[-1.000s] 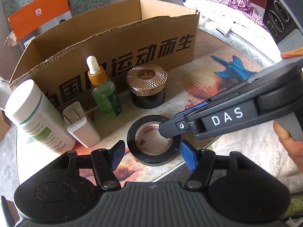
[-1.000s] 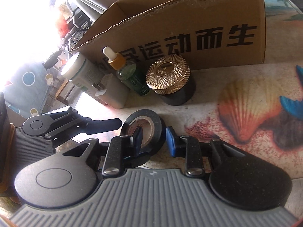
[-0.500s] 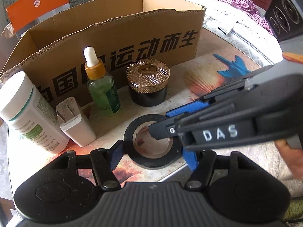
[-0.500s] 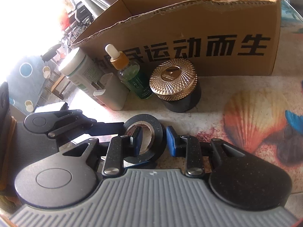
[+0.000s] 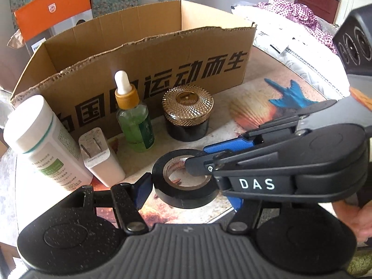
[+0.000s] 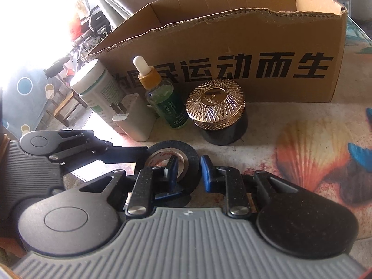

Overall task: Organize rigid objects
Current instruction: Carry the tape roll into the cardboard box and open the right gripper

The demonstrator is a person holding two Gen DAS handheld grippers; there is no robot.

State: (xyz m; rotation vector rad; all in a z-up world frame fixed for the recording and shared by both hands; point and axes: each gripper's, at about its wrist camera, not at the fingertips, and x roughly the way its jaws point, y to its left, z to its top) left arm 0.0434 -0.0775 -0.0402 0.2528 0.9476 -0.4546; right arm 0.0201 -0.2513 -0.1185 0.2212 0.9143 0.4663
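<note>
- The table (image 5: pixel 244 97) carries a seashell-print cover and bears all items listed below.
- The cardboard box (image 5: pixel 162 53) stands open-topped at the far side of the table, with black printed characters on its near wall.
- The right gripper (image 6: pixel 188 172) enters from the right in the left wrist view. Its jaws have just been closing, and now one blue pad sits inside the ring of the tape roll and the other against its outer face, so the roll's right wall is between them. The pads appear to clamp that wall.
- The left gripper (image 5: pixel 188 190) has its jaws parted, one on each side of the tape roll. Whether its pads touch the roll cannot be told.
- The white bottle (image 5: pixel 44 139) stands at the far left of the row in front of the box.
- The dropper bottle (image 5: pixel 134 121) holds green liquid and stands upright, right of the charger.
- The gold-lidded jar (image 5: pixel 187 114) stands right of the dropper bottle.
- The white charger (image 5: pixel 100 158) rests just beside the white bottle.
- The black tape roll (image 5: pixel 186 193) lies flat, near of the jar.
</note>
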